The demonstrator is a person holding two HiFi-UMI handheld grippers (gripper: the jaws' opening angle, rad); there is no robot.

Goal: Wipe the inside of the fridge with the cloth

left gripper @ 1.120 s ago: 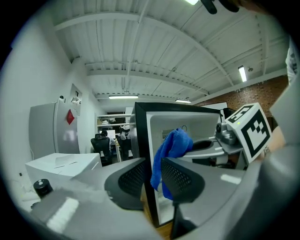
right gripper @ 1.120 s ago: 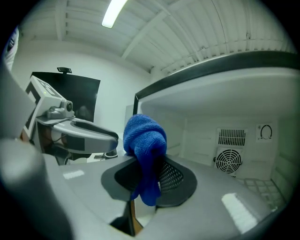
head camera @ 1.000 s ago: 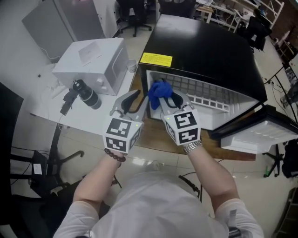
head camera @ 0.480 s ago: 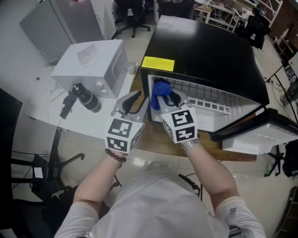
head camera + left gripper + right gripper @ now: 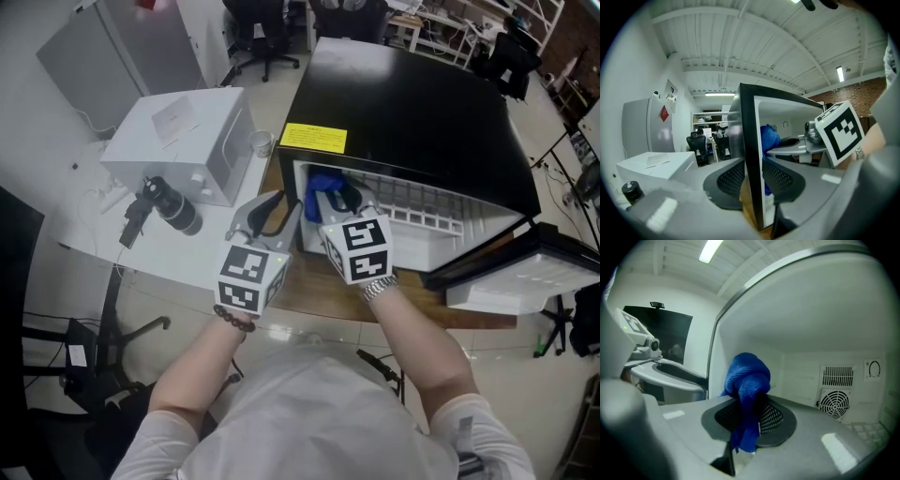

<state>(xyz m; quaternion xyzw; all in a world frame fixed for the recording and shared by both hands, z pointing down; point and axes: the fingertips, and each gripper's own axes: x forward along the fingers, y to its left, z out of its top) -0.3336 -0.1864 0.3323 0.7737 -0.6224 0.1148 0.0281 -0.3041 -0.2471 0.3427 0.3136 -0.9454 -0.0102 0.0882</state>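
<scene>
The black fridge [image 5: 422, 103] stands open toward me, its inside white. A bunched blue cloth [image 5: 322, 185] sits just inside the opening by the left wall, and my right gripper [image 5: 336, 202] is shut on it. In the right gripper view the cloth [image 5: 747, 380] bulges out past the pads and hangs down between them. My left gripper [image 5: 286, 208] straddles the front edge of the fridge's left wall [image 5: 751, 154]. Its jaws have just been opening a little, and the pads still look pressed on the wall. The cloth [image 5: 768, 138] shows just behind that wall.
The fridge door [image 5: 525, 272] hangs open at the right. A wire shelf [image 5: 422, 202] lies inside, and a fan vent [image 5: 834, 404] sits in the back wall. A white box [image 5: 183, 127] and a black camera [image 5: 169, 202] stand on the white table at the left.
My right gripper has carried the cloth a little deeper under the fridge's top edge. The left gripper has kept its place at the left wall.
</scene>
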